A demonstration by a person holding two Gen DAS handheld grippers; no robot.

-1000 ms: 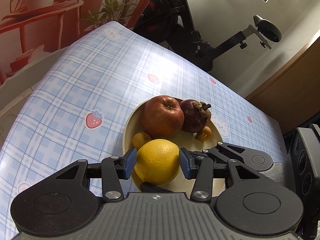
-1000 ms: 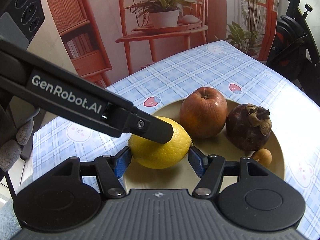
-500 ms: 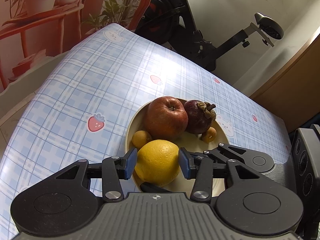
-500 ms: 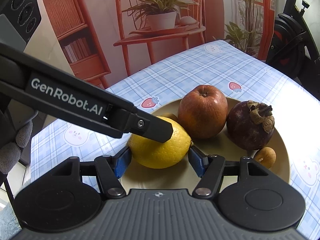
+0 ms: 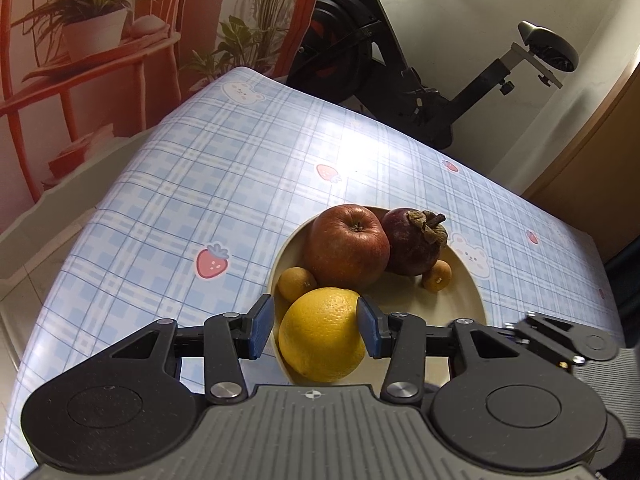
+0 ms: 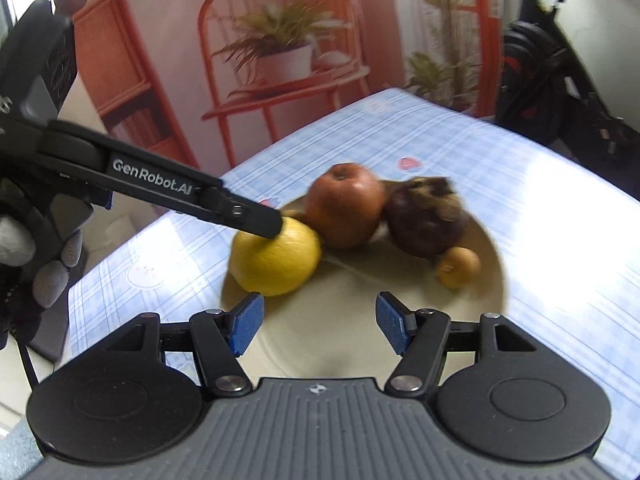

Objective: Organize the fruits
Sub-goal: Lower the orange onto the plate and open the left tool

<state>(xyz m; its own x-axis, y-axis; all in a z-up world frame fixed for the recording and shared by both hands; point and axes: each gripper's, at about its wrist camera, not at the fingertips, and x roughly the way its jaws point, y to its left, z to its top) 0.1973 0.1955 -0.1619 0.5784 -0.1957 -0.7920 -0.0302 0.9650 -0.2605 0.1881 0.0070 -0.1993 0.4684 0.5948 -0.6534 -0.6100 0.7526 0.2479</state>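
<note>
Here the lemon (image 5: 322,334) lies at the near left edge of the cream plate (image 5: 466,300), on the blue checked tablecloth (image 5: 168,200). Its lower part is cut off in the left wrist view by the gripper body. The left gripper (image 5: 316,330) stands around it at a medium opening: the right blue pad appears to touch the rind, while a narrow gap shows at the left pad, so a firm grip cannot be confirmed. In the right wrist view one black finger (image 6: 256,220) of the left gripper covers the upper left of the lemon.

The right wrist view is motion-blurred, and fine detail of the fruit is hard to make out there. The right gripper (image 6: 318,326) is held at a medium opening over a bare part of the plate, with nothing between its pads, apart from the lemon.

Plate contents behind the lemon:
- a red apple (image 5: 348,246), upright, stem hollow on top;
- a dark purple mangosteen (image 5: 414,240), touching the apple on its right;
- a small brown fruit (image 5: 297,283) between the lemon and the apple, partly hidden by both;
- a second small brown fruit (image 5: 437,275) in front of the mangosteen.

A gloved hand (image 6: 44,264) shows at the left edge, partly cut off. An exercise bike (image 5: 400,60) stands beyond the table.
</note>
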